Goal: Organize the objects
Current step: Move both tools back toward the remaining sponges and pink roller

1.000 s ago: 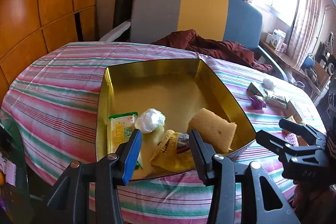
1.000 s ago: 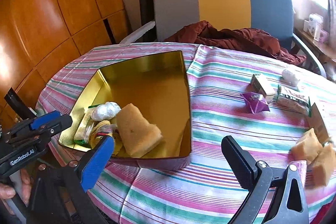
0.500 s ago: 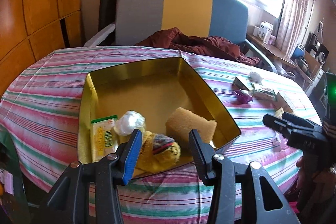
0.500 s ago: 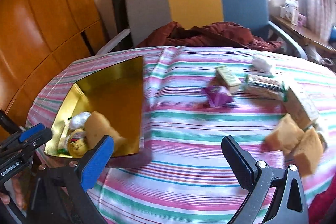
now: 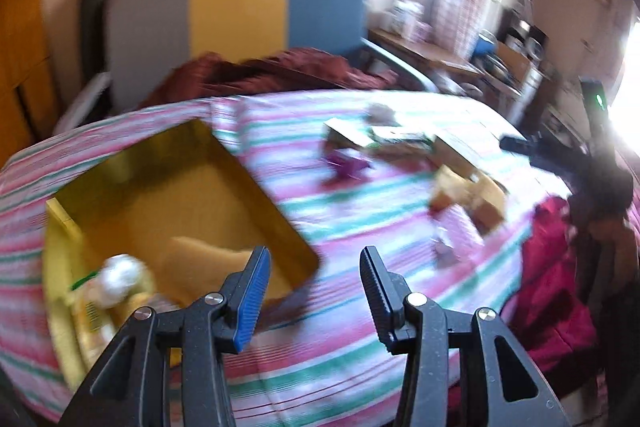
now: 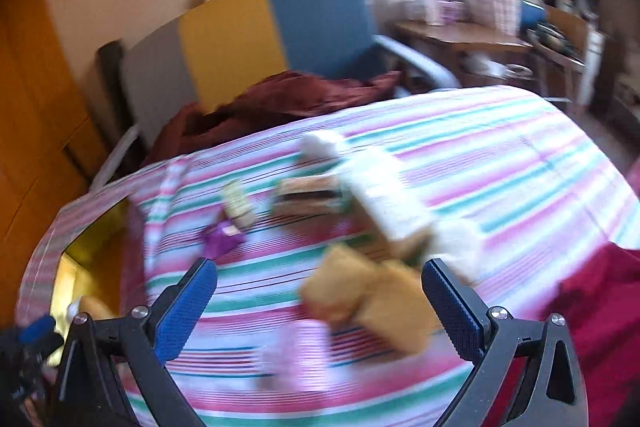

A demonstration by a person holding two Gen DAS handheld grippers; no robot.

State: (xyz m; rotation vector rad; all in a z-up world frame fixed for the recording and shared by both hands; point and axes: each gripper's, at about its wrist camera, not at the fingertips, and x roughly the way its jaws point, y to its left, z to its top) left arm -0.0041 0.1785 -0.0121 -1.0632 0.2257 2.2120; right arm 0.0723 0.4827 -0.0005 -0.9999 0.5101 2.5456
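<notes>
A gold tin box (image 5: 256,183) sits on the striped tablecloth at the left; it holds a sponge (image 5: 200,255), a white ball (image 5: 120,273) and a yellow packet. My left gripper (image 5: 314,285) is open and empty just past the box's near right corner. My right gripper (image 6: 320,303) is open wide and empty, with two yellow sponges (image 6: 368,301) lying on the cloth between its fingers. Beyond them lie a purple wrapper (image 6: 222,237), small cartons (image 6: 240,205) and a white box (image 6: 384,195). Both views are blurred.
An armchair (image 5: 236,11) in grey, yellow and blue stands behind the table with a dark red cloth (image 5: 272,73) on it. A red cloth (image 6: 600,307) lies at the table's right edge. A cluttered desk (image 6: 460,35) stands at the back right.
Both grippers have swung to the right, away from the gold box. The two loose sponges now lie between the right gripper's fingers. Both stay open.
</notes>
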